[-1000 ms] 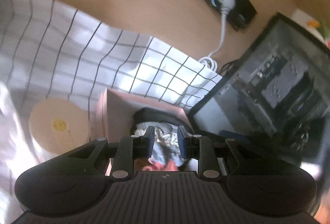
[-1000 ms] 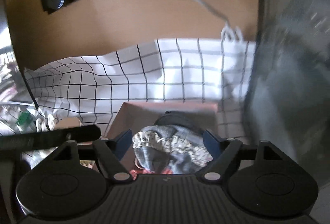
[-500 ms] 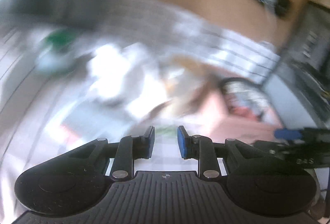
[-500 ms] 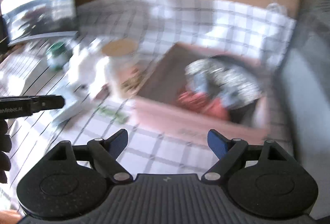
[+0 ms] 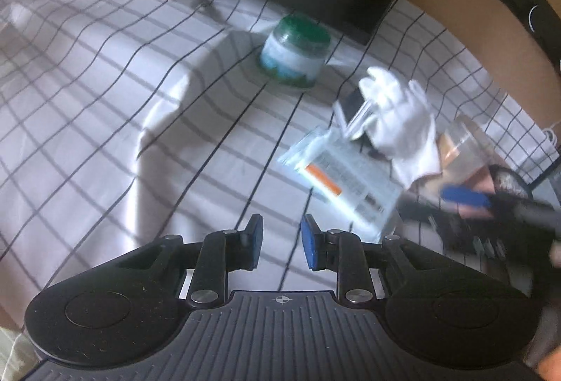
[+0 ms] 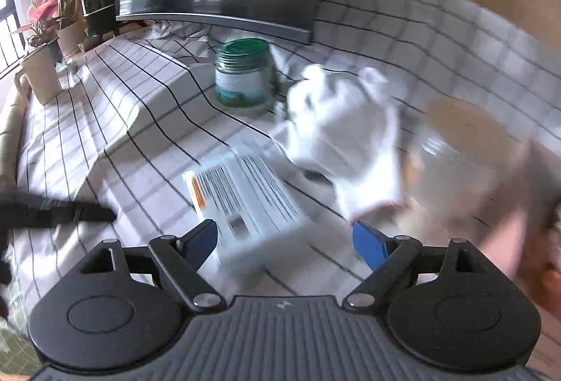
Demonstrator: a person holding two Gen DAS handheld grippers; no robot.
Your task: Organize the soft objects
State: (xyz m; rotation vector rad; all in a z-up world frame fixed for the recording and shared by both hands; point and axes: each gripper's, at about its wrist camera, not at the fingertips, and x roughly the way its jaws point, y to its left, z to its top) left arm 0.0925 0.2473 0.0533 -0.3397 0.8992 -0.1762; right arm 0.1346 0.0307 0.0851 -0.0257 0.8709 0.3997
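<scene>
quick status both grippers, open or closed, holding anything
left gripper: open with a narrow gap, holding nothing.
right gripper: wide open, holding nothing.

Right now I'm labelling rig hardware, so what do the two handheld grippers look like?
Both look alike: the left gripper and right gripper have black linkage arms with silver pivot screws, blue pads on the fingertips, and a ribbed dark-grey base plate with round discs either side. No cables or sleeves show.
</scene>
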